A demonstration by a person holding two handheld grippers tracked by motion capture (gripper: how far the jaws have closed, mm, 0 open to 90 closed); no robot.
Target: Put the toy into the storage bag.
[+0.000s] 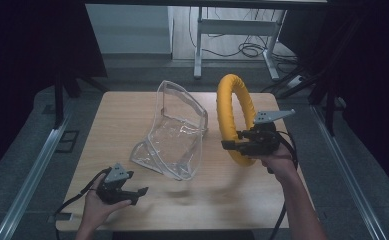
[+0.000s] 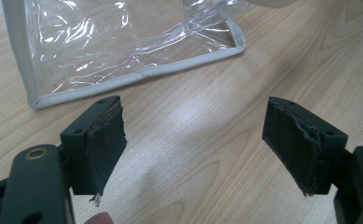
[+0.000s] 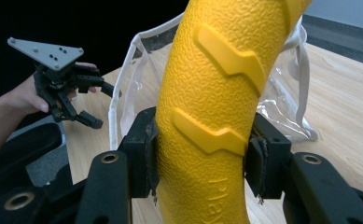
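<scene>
bag: clear plastic bag (image 1: pixel 174 134) stands open mid-table, nothing in it | ring: yellow ring (image 1: pixel 233 117) held upright above the table, just right of the bag | right gripper (image 1: pixel 238 144): jaws clamped on the ring's lower part | left gripper (image 1: pixel 134 192): jaws wide apart, holding nothing, near the bag's front corner

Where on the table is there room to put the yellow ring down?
Bare wood lies along the near edge, between the left tool and the right tool holding the yellow ring. The far left corner of the table is bare too. The middle is crowded by the clear bag.
</scene>
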